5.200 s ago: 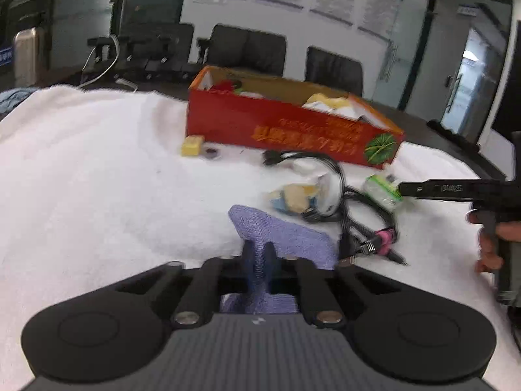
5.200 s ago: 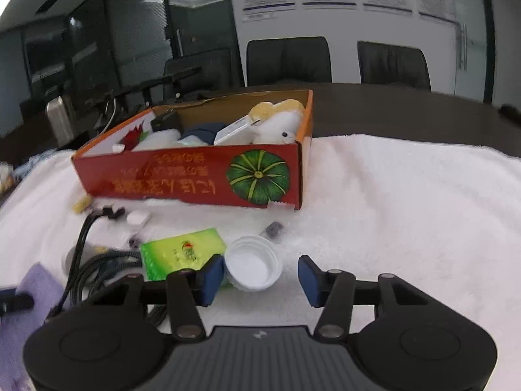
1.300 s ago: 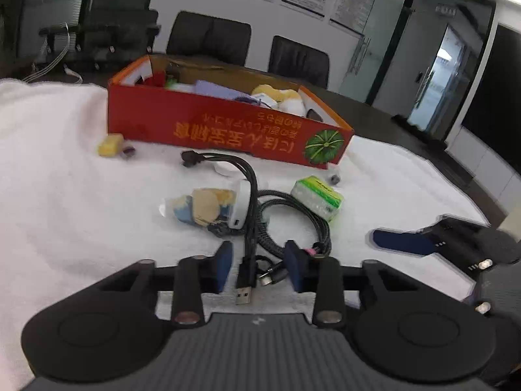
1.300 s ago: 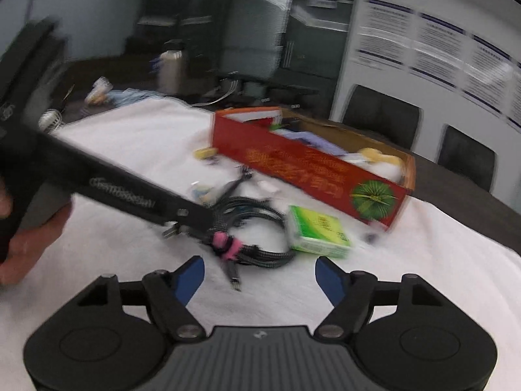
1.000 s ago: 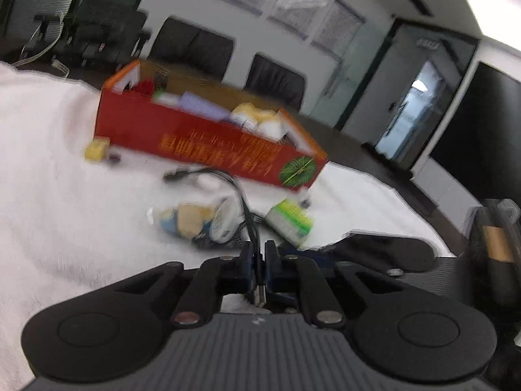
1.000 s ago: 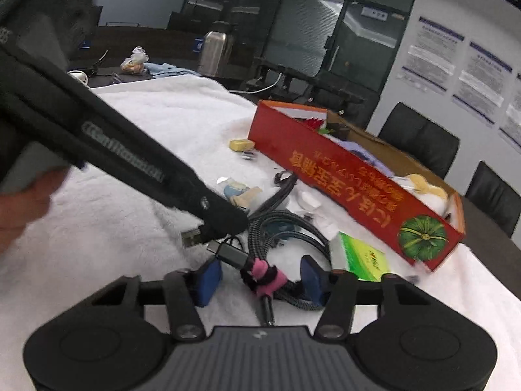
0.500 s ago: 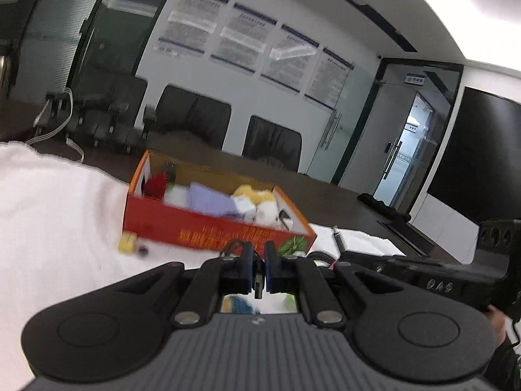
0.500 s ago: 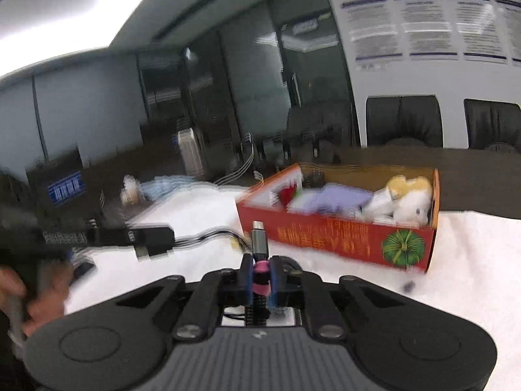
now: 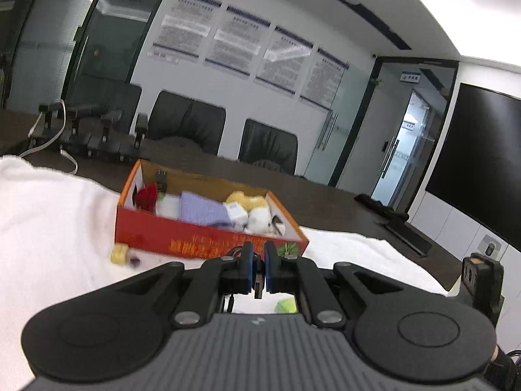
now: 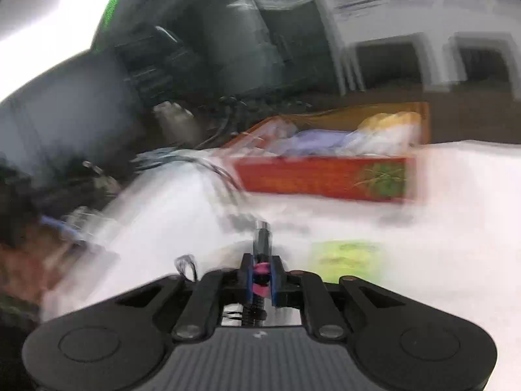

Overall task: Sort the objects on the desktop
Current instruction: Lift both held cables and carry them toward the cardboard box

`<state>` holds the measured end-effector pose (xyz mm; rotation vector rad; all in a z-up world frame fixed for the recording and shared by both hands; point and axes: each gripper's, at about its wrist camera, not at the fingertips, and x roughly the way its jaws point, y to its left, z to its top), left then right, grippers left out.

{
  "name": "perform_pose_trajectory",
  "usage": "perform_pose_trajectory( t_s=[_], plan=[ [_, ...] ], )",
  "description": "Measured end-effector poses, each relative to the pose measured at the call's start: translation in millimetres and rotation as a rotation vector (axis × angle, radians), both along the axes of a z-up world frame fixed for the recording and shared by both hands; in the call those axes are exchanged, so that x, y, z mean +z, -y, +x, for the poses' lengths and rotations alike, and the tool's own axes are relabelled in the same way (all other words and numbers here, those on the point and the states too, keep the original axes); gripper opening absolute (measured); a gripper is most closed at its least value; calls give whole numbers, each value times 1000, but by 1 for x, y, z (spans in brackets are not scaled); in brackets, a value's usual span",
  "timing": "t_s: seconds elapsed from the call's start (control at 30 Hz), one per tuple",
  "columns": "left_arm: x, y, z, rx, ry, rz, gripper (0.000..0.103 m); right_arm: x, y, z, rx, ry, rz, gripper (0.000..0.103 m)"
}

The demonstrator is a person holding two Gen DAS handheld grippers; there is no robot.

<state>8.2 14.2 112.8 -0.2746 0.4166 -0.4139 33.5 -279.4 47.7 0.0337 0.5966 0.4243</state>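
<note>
The cable bundle is lifted off the white towel [image 9: 49, 215], held at two places: the left gripper [image 9: 257, 268] is pinched on a black USB plug [image 9: 258, 285], and the right gripper [image 10: 261, 277] is pinched on the pink tie [image 10: 261, 275], with a connector [image 10: 262, 234] standing up beyond its tips. The red cardboard box [image 9: 202, 238] lies far ahead, already holding a purple cloth [image 9: 202, 211] and a plush toy [image 9: 250, 210]. To land the bundle well, I would carry both ends together over the near wall, let the slack coils drop inside first, then release. A green packet [image 10: 346, 259] lies on the towel, near right; the right view is heavily blurred.
</note>
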Motion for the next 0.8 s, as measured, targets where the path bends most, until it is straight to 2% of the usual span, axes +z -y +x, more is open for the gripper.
perform_pose_trajectory(
  t_s=[0.1,0.23,0.3,0.37,0.43,0.47,0.5,0.53,0.57,0.6,0.63,0.67,0.7,0.73,0.77,0.8],
  plan=[
    [-4,4,0,-4,0,18,7,2,15,2,22,-52,105,7],
    [-4,7,-5,-18,14,34,7,-1,11,-7,31,-25,104,11],
    [-7,10,-6,-29,12,46,7,-4,8,-8,46,-25,186,12],
    [-13,11,-8,-49,6,62,7,-8,12,-8,92,-64,312,13],
    [-24,13,-11,-49,-13,81,7,-17,11,-8,140,-141,436,26],
    [-31,12,-12,-42,-28,95,7,-24,4,-8,154,-166,451,40],
    [-38,11,-11,-29,-48,111,7,-29,-7,-11,166,-164,422,57],
    [-48,9,-10,-7,-83,126,7,-31,-17,-17,177,-136,386,56],
    [-57,7,-7,9,-126,146,7,-31,-28,-24,195,-97,350,45],
    [-65,8,-5,12,-164,167,8,-29,-39,-31,218,-62,311,29],
    [-75,8,-3,8,-206,192,8,-26,-49,-35,233,-45,275,24],
    [-82,9,-3,11,-239,212,8,-24,-59,-37,247,-34,237,14],
    [-87,8,-5,12,-246,213,11,-22,-68,-39,267,-39,199,14],
    [-90,4,-8,12,-245,205,15,-22,-73,-41,279,-48,167,14],
    [-89,1,-10,18,-244,199,29,-22,-78,-44,287,-47,136,14],
    [-87,-5,-13,39,-237,188,49,-22,-81,-50,303,-38,98,14]
  ],
)
